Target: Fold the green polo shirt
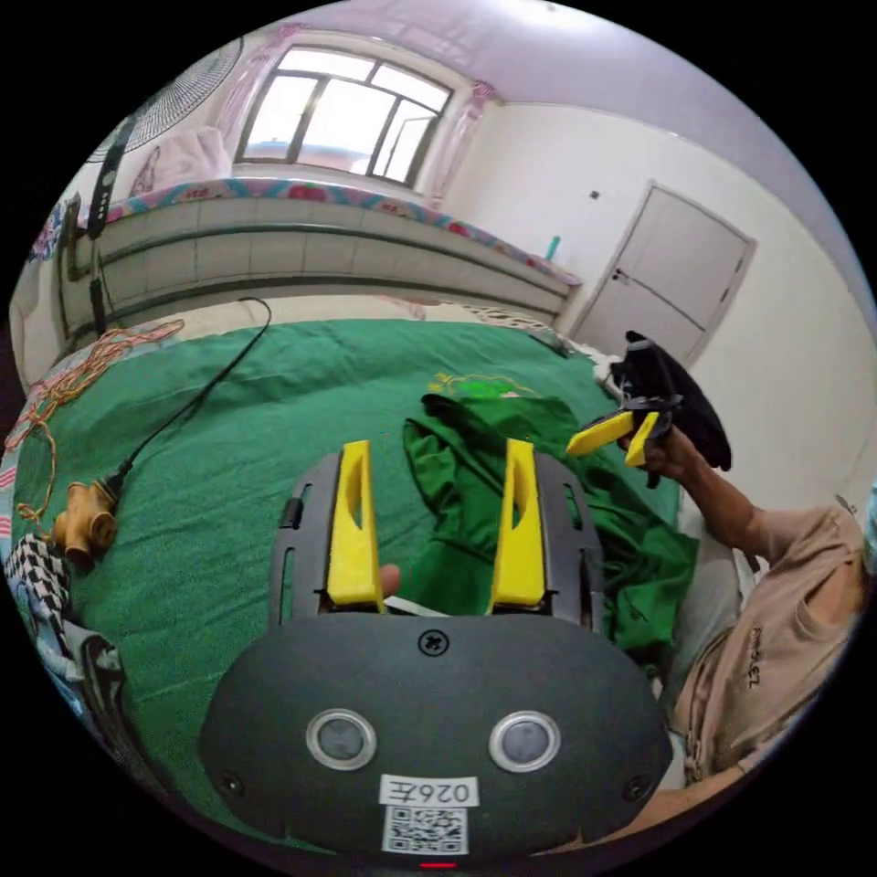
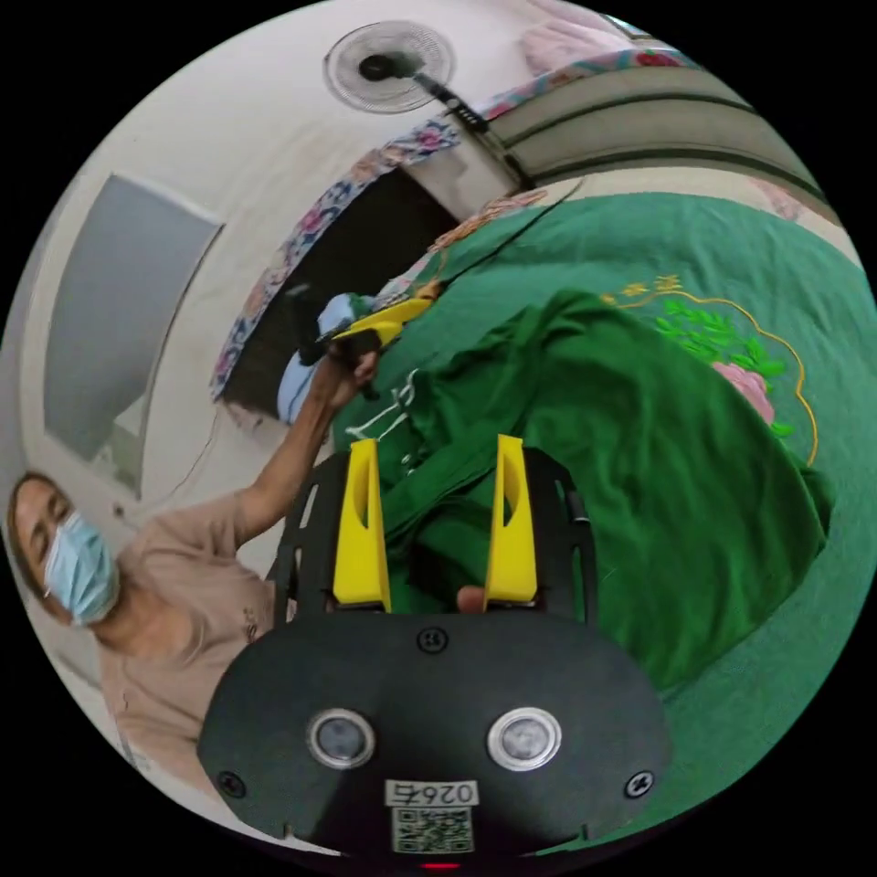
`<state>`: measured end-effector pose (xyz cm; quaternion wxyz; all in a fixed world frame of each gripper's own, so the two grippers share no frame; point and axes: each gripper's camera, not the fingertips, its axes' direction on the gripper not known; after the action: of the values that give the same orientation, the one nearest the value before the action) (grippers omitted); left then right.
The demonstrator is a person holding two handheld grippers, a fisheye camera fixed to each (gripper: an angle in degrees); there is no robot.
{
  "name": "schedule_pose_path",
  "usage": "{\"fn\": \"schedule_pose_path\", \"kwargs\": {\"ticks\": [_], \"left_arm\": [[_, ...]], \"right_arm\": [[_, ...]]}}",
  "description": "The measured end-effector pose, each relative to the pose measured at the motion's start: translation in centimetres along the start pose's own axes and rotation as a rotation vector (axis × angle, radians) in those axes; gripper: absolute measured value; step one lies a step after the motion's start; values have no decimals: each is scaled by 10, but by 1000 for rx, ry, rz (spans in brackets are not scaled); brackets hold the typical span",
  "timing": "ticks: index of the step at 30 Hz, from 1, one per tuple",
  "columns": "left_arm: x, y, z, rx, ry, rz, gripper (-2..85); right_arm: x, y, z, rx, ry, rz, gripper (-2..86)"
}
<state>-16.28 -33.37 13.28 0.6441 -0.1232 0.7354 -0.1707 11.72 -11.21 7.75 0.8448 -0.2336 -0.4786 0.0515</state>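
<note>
- On the bed (image 1: 183, 512), over its green cover, the green polo shirt (image 1: 475, 484) lies crumpled.
- Both tongs hang above it, wide apart and empty: left tongs (image 1: 437, 457), right tongs (image 2: 437, 452).
- Best, I judge: pinch both shoulders and spread it flat first.
- Bunched up, its long axis can't be judged.

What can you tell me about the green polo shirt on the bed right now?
The dark green polo shirt of soft knit fabric lies crumpled and unfolded in a loose heap on the lighter green embroidered bedspread, near the bed's edge by the person. White lettering shows on one fold. Both open claws hover above it without gripping.
</note>
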Motion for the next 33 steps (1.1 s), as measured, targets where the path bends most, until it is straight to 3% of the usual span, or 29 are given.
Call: {"fn": "schedule_pose_path", "kwargs": {"ticks": [2, 4, 5, 7, 12, 17, 19, 23, 27, 30, 31, 33], "left_arm": [[6, -10, 29, -85, 21, 9, 181], [17, -21, 71, -280, 93, 35, 44], [20, -23, 80, -342, 84, 37, 34], [23, -32, 73, -290, 79, 53, 8], [1, -35, 35, -143, 207, -30, -3], [-19, -24, 14, -89, 178, -187, 0], [-24, -17, -1, -35, 50, -287, 16], [-3, -18, -28, 104, -155, -265, 92], [27, -36, -11, 131, -61, -184, 161], [42, -57, 42, -75, 6, -147, 223], [50, -67, 59, -188, -38, -132, 226], [70, -80, 61, -221, -160, -62, 169]], "right_arm": [[-1, -4, 25, -72, 90, 12, 139], [-6, -7, 44, -169, 157, -8, 117], [-11, -7, 49, -216, 238, -38, 78], [-21, -6, 36, -195, 326, -84, 5], [-6, 10, -61, -82, 401, -3, -11], [40, 87, -193, 76, 556, 359, -9], [56, 117, -222, 109, 594, 496, -4], [68, 170, -266, 256, 735, 701, 55], [55, 177, -275, 402, 704, 604, 98], [55, 164, -262, 396, 692, 519, 139], [60, 157, -254, 362, 694, 503, 155], [69, 149, -238, 320, 711, 493, 174]]}}
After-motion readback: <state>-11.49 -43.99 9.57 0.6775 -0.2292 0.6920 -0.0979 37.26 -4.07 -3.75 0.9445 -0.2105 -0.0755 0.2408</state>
